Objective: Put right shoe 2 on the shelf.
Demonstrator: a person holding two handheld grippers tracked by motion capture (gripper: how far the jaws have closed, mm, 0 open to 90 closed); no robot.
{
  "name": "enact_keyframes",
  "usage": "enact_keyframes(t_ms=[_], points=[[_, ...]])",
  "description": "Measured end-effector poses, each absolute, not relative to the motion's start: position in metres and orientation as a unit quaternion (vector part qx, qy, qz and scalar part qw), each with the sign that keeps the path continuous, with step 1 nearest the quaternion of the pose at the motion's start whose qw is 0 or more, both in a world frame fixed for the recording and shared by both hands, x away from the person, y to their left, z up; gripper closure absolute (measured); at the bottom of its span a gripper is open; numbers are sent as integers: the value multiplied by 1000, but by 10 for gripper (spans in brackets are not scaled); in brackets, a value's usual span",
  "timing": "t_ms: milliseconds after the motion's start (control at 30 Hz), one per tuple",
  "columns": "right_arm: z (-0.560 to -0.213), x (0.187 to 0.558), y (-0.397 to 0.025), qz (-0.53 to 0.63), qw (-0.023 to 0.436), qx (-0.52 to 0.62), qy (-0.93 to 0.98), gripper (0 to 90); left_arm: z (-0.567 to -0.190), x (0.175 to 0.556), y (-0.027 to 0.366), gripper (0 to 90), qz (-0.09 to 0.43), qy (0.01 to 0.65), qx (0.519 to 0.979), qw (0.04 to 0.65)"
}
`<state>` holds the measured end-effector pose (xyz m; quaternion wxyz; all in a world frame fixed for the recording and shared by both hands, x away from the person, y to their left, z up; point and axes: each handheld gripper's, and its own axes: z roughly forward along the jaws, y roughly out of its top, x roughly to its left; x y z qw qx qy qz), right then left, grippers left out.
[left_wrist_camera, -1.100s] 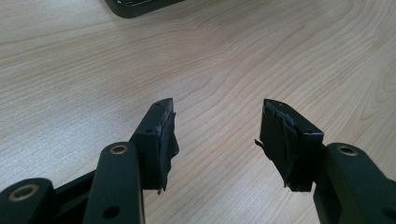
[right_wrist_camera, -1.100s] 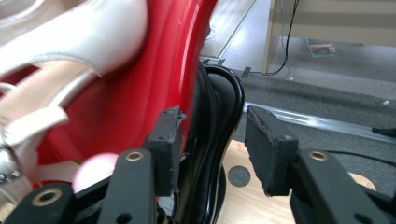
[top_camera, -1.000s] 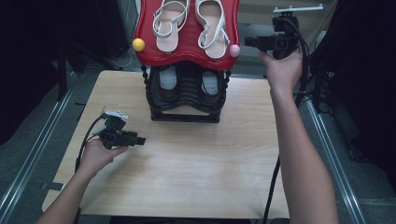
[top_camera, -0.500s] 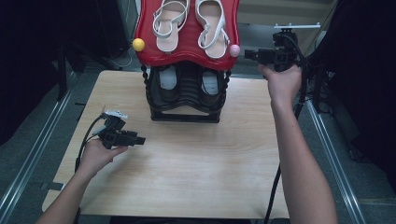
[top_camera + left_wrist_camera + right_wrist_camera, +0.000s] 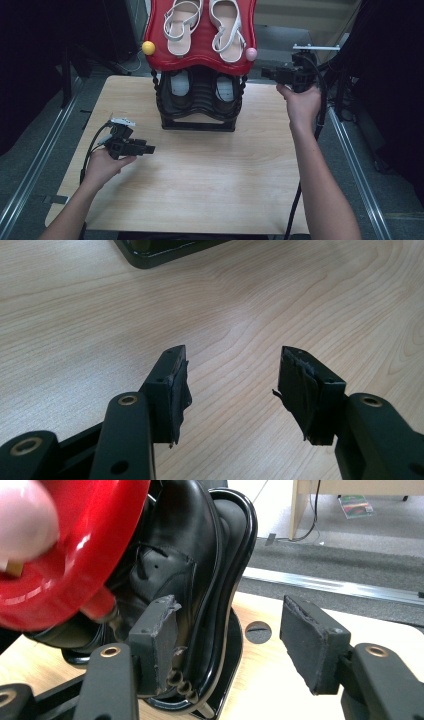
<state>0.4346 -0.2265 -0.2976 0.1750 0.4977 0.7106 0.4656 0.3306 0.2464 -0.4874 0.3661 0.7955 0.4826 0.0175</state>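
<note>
A two-tier shoe rack stands at the table's far middle. Its red top shelf [image 5: 200,50] carries a pair of white sandals [image 5: 225,22]; its black lower shelf [image 5: 197,107] carries black shoes [image 5: 175,565]. A yellow knob [image 5: 148,48] and a pink knob [image 5: 251,54] sit at the red shelf's corners. My right gripper [image 5: 265,73] is raised beside the rack's right end, just below the pink knob, open and empty. In the right gripper view [image 5: 230,630] its jaws frame the black shelf's edge. My left gripper [image 5: 150,149] hovers low over bare wood, open, holding nothing [image 5: 232,382].
The light wooden table [image 5: 210,185] spreads in front of the rack. Metal rails [image 5: 35,165] run along both sides of it. A round hole [image 5: 258,631] sits in the tabletop near the rack's right foot. Cables trail from both grippers.
My right gripper has come down and slightly nearer, from level with the red shelf to just under the pink knob. The left gripper has stayed put.
</note>
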Motion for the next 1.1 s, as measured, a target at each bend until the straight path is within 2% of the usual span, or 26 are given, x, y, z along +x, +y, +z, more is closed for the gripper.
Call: enact_keyframes(t_ms=[300, 667, 1100], points=[[-317, 420, -227, 476, 160, 493, 711, 400, -488, 331, 247, 456, 17, 481, 798, 361], [-341, 401, -224, 464, 170, 487, 720, 398, -488, 331, 247, 456, 15, 483, 798, 360], [-383, 391, -222, 459, 144, 487, 729, 398, -489, 331, 247, 457, 17, 481, 799, 361]])
